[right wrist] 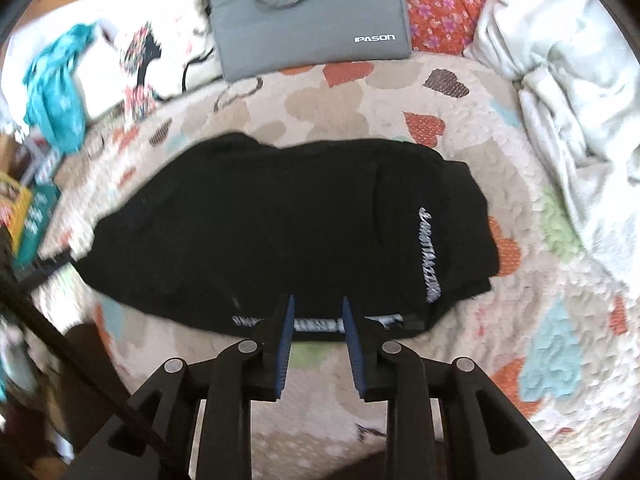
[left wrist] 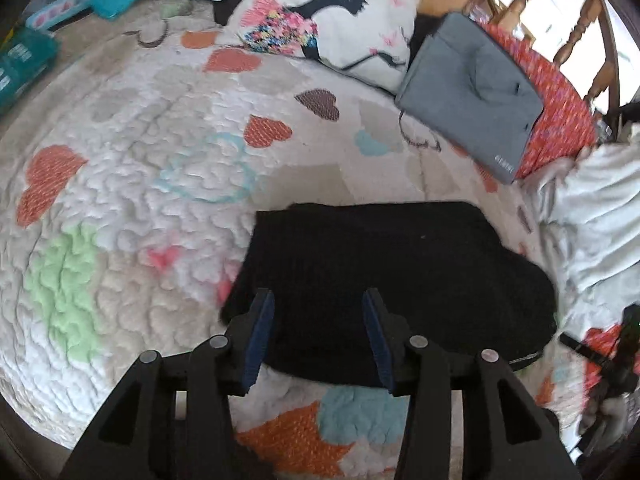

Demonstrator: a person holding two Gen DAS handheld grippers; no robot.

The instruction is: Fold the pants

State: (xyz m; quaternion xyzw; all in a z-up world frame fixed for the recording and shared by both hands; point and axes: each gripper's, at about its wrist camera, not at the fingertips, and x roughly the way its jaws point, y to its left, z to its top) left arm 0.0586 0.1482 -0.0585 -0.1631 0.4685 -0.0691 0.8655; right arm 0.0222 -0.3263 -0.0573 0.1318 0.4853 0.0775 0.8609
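— Two grippers, both with fingers apart and nothing clamped. Where are the pants?

— The pants [right wrist: 272, 232] lie folded into a black bundle on the quilt [right wrist: 560, 340], near its middle. White lettering shows along the near hem and up the right end of the bundle.

— How does the right gripper [right wrist: 318, 312] stand?

— Its blue pads [right wrist: 285, 344] sit over the near edge of the pants, a clear gap between them. The lettered hem shows through that gap; the pads do not press on it.

— And the left gripper [left wrist: 319, 312]?

— Wider apart. Its pads [left wrist: 258, 340] frame the near part of the pants [left wrist: 384, 276], hovering over the cloth, gripping nothing. Whether the tips touch the fabric, I cannot tell.

— What else is on the bed?

— A grey bag [right wrist: 308, 12] at the quilt's far edge, lettered IPASON, resting partly on a red floral cloth [right wrist: 440, 4]. Beside it, a printed pillow [left wrist: 332, 20]. A white blanket [right wrist: 568, 92] is bunched along the quilt's right edge in the right wrist view. Teal fabric [right wrist: 56, 88] lies at the far left corner.
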